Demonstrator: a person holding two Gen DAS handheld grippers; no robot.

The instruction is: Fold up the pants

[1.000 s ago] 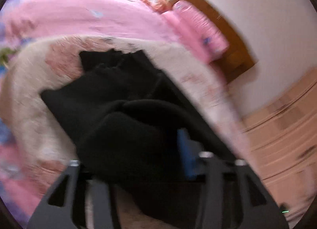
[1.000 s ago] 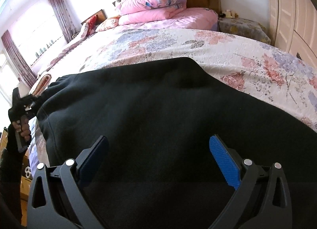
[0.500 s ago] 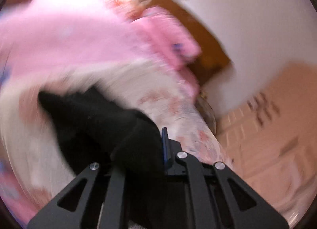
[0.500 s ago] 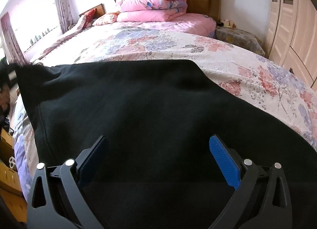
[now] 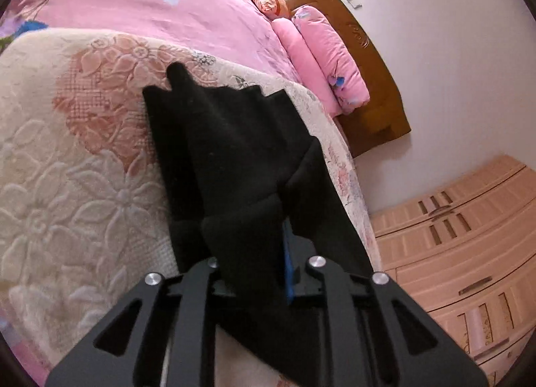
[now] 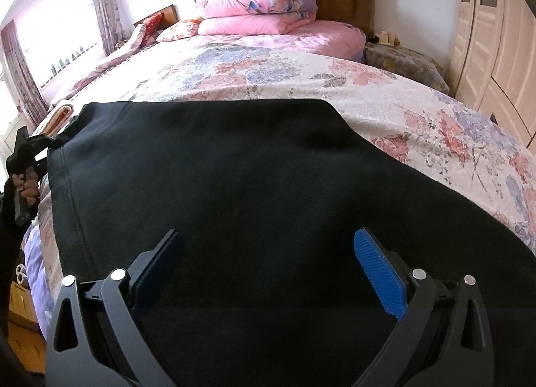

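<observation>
**Left tongs pinching the pants' edge, right tongs waiting wide**

The black pants [image 6: 254,192] lie spread across the near part of the floral bedspread [image 6: 435,126], filling most of the right wrist view; their far edge runs straight across the bed and a stitched seam runs down the left side.

The step in hand looks like the 1st fold, or a straightening tug ahead of it. The left gripper [image 5: 249,253] has a bunched ridge of black cloth between its fingers, and its jaws are easing open around it (the blue pad [image 5: 286,263] is pressed against the fabric, so the hold reads as a grip). In the right wrist view that same tool sits at the pants' far-left corner, held by a hand [image 6: 25,182].

The right gripper [image 6: 268,253] hovers over the near middle of the cloth, jaws spread wide, nothing between them.

Next, I judge, the right tongs should close on the near edge so both corners can be carried over together, keeping the layers even.
</observation>
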